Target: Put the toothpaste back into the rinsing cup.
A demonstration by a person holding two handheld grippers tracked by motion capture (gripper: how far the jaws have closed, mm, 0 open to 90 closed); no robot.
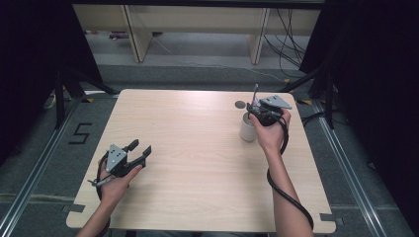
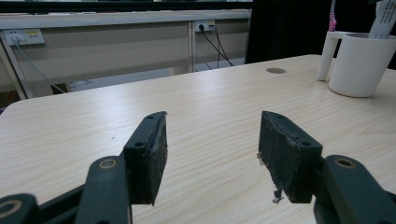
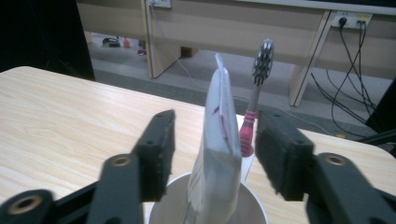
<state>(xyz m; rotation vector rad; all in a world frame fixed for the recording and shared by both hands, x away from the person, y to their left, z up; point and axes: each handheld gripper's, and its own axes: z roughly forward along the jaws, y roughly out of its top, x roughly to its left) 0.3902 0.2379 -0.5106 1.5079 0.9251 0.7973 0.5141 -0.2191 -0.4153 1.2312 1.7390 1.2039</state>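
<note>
Right claw (image 3: 212,154) gapes around the toothpaste tube (image 3: 215,149) — upright in the cup (image 3: 254,212), crimped end skyward.

White cup (image 3: 205,212) stands upright on table's far right part. White toothpaste tube (image 3: 215,154) stands upright in it, crimped end up, red marks on its side. Pink-handled toothbrush (image 3: 256,100) stands just behind tube, dark bristle head on top.
</note>
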